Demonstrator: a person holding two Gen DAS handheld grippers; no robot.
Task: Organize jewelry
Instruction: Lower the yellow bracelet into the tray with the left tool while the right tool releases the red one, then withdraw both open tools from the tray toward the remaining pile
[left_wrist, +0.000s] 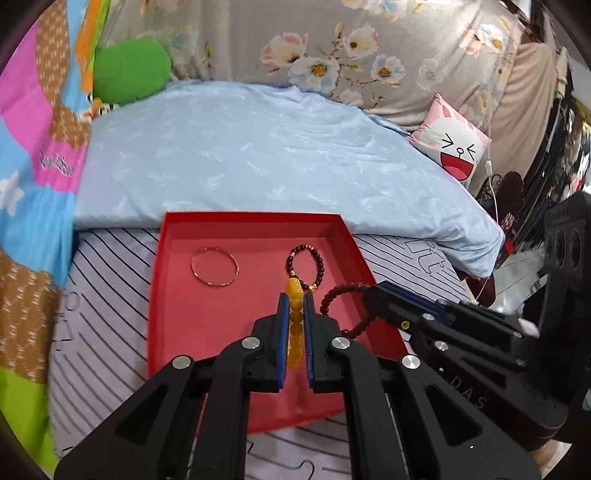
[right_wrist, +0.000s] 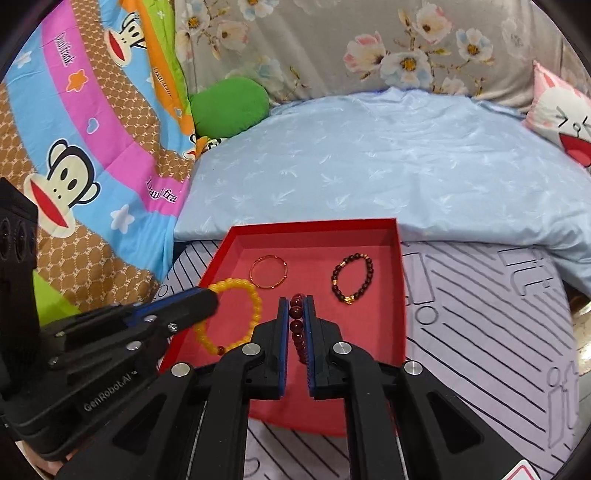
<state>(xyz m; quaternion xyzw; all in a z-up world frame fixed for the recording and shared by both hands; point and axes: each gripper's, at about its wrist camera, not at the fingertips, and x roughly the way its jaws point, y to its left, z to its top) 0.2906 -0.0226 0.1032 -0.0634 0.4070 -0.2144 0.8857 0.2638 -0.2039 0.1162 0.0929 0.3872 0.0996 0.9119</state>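
A red tray (left_wrist: 177, 295) (right_wrist: 400, 295) lies on the striped bedsheet. Inside it lie a thin gold bangle (left_wrist: 214, 266) (right_wrist: 269, 272) and a dark bead bracelet with gold charms (left_wrist: 317, 258) (right_wrist: 352, 277). My left gripper (left_wrist: 295, 301) is shut on a yellow bead bracelet (left_wrist: 295, 332) (right_wrist: 236, 314) over the tray; it shows in the right wrist view (right_wrist: 212, 295). My right gripper (right_wrist: 297, 302) is shut on a dark red bead bracelet (right_wrist: 297, 328) (left_wrist: 343, 291) over the tray; it shows in the left wrist view (left_wrist: 369, 295).
A folded light blue quilt (left_wrist: 240, 155) lies just behind the tray. A colourful cartoon blanket (right_wrist: 92, 147) is on the left, with a green cushion (left_wrist: 129, 70) and a pink rabbit pillow (left_wrist: 454, 144) at the back. A floral cloth (right_wrist: 332, 44) covers the rear.
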